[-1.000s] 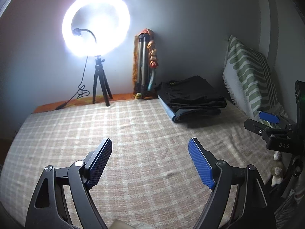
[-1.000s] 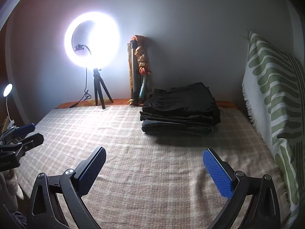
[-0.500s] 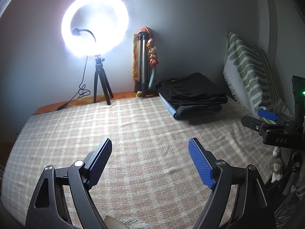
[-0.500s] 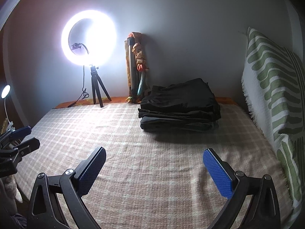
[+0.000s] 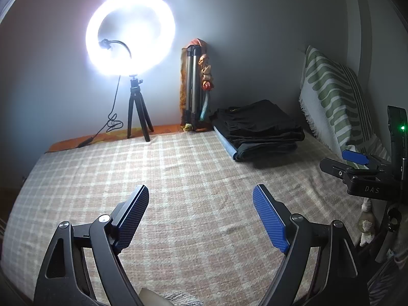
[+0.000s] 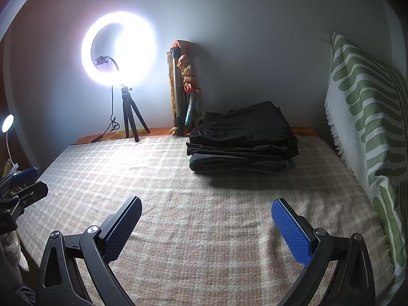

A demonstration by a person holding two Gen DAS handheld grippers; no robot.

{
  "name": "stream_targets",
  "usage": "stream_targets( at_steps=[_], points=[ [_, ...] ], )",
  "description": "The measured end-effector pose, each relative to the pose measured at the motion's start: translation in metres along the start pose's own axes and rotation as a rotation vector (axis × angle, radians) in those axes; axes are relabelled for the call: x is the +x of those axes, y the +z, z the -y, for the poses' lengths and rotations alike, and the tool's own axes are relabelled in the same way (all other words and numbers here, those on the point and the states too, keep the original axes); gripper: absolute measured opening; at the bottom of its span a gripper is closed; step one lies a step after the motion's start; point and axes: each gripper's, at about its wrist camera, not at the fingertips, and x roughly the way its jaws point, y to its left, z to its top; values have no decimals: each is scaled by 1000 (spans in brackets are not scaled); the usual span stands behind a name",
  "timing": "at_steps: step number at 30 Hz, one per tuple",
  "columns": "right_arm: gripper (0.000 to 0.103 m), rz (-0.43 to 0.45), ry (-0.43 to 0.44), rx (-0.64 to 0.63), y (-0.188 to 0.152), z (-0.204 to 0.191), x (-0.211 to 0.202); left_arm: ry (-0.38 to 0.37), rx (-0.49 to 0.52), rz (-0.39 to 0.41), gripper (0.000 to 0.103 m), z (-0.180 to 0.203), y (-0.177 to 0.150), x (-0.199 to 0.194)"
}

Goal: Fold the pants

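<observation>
Right wrist view shows the stack of pants (image 6: 242,137) at center right on the blanket (image 6: 178,204). Both claws, left gripper (image 5: 201,215) and right gripper (image 6: 206,227), are released and empty; approach low, slowly.

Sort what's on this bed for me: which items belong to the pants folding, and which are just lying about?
Belongs to the job:
- stack of folded dark pants on the checked beige bedspread
- left hand-held gripper, open
- right hand-held gripper, open

Just lying about:
- lit white ring light on its black tripod
- folded silver tripod wrapped in orange cloth
- green-and-white patterned pillow
</observation>
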Motion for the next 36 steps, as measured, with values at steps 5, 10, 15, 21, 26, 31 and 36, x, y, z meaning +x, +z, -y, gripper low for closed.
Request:
stream_targets(
  at_steps=[5, 10, 15, 21, 26, 31, 36],
  points=[
    [103, -2, -1, 6, -1, 1, 1, 1, 2, 1, 84, 0, 0, 0],
    [103, -6, 1, 10, -1, 1, 1, 1, 6, 0, 84, 1, 0, -1],
    [103, -7, 2, 17, -2, 1, 2, 1, 5, 2, 84, 2, 0, -2],
    [103, -7, 2, 19, -2, 0, 1, 0, 1, -1, 84, 3, 0, -3],
    [103, -10, 5, 18, -2, -2, 2, 6, 2, 1, 84, 3, 0, -4],
    [103, -11, 5, 20, -3, -2, 2, 8, -4, -1, 84, 1, -1, -5],
    [103, -14, 8, 18, -3, -4, 2, 14, -7, -3, 84, -1, -2, -6]
  ],
)
